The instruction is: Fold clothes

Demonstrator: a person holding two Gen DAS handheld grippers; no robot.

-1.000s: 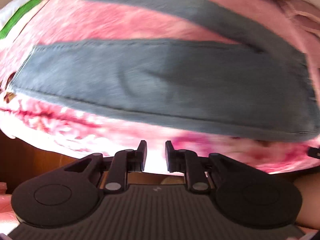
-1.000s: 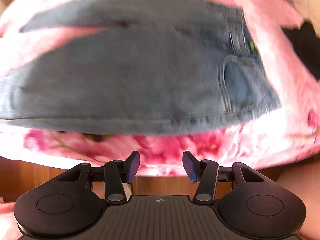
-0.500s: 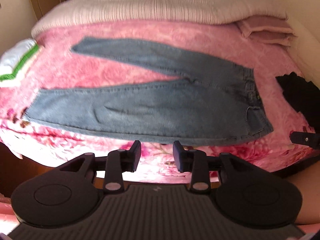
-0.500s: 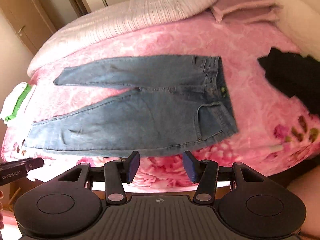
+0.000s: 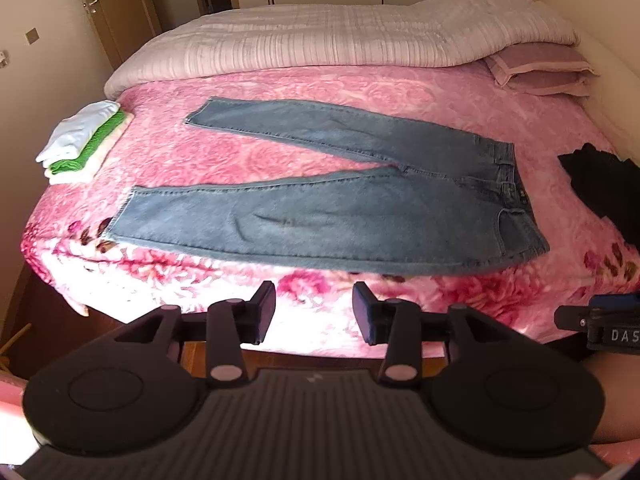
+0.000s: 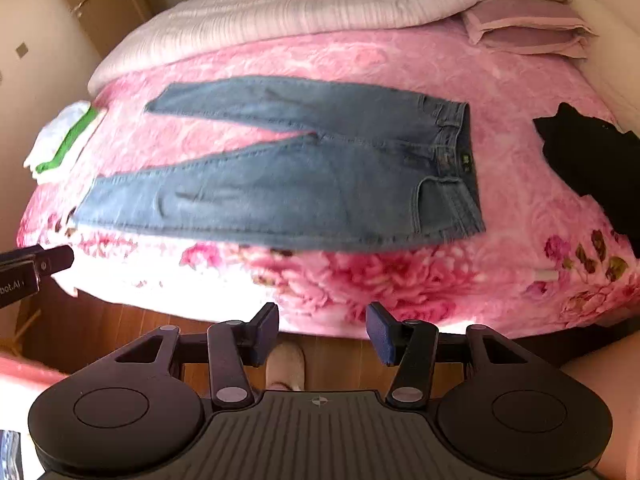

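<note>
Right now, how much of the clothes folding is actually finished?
One folded stack of white and green items sits at the bed's left edge, so some looks done. The jeans lie spread flat, unfolded; left gripper and right gripper are open, holding nothing. A black garment still waits crumpled.

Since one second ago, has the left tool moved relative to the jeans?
Yes. The left tool has pulled back and up from the bed: the jeans, which filled its view before, now lie whole and smaller, with door and folded stack visible.
</note>
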